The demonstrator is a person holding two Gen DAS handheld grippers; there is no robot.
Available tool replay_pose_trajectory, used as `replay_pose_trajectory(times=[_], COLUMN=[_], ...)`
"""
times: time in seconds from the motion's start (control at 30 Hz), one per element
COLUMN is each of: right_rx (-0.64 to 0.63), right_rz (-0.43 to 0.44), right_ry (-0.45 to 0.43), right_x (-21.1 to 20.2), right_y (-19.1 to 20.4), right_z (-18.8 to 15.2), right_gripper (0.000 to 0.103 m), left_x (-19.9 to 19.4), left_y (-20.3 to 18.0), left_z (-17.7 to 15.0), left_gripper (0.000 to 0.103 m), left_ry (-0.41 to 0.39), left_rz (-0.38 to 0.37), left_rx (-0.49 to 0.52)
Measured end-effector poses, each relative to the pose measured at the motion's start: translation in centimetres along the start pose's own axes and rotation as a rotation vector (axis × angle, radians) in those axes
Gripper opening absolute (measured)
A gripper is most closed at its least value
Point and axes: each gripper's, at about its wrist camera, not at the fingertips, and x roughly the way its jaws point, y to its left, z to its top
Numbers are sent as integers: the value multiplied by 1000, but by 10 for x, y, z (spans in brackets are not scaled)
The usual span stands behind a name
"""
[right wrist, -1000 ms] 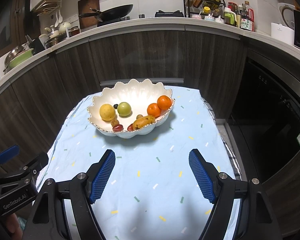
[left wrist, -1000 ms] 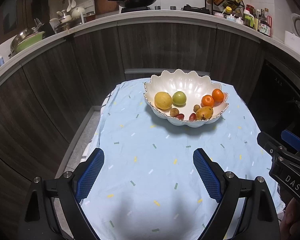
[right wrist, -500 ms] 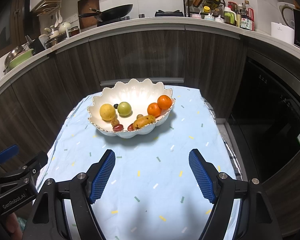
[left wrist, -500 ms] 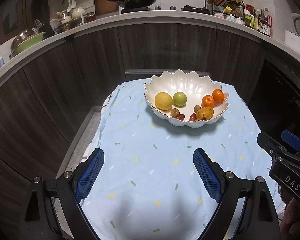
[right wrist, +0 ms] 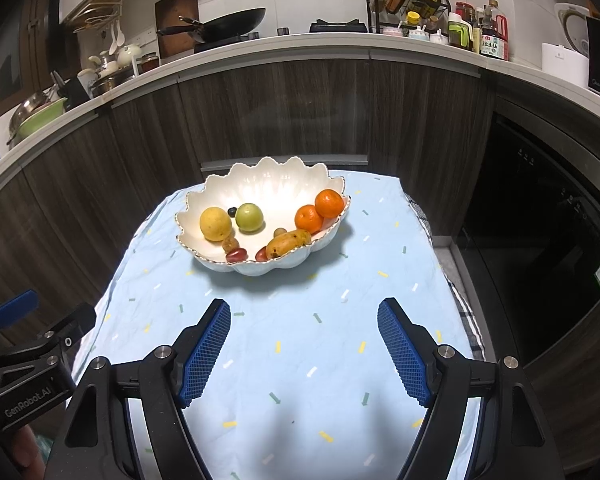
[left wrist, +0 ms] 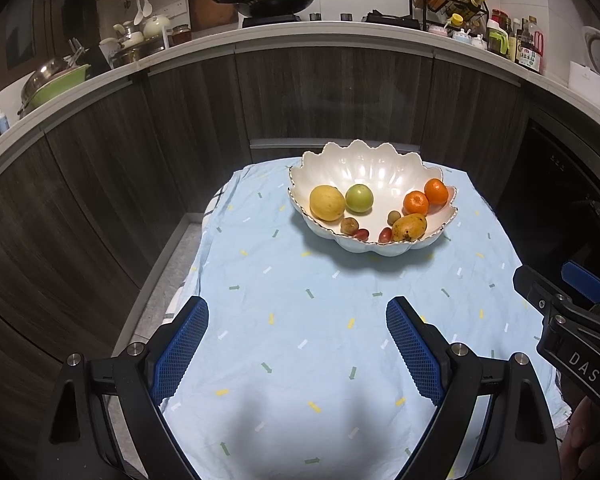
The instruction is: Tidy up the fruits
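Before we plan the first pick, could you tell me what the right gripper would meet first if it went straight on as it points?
Probably the bare blue tablecloth, short of the white bowl; the right gripper is open and empty.

Dim kitchen, sharp focus, bowed edges (fisheye)

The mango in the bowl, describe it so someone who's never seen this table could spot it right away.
On the blue cloth stands a white scalloped bowl of fruit. The mango lies at its near rim, just in front of the two oranges. It is the only long fruit, yellow-orange with dark specks; its neighbours are all round or far smaller.
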Motion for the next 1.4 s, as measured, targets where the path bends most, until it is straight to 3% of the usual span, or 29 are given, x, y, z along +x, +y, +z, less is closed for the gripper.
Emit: replay_pose_trajectory(times=[1.4], right_rx=[25], right_rz=[-7], right_ry=[34], right_x=[19], right_y=[0], right_z=[-3], right_gripper=[77], left_x=[21], left_y=[-2], left_z=[1], left_gripper=[91], left_ry=[42], left_rz=[-25], left_rx=[6])
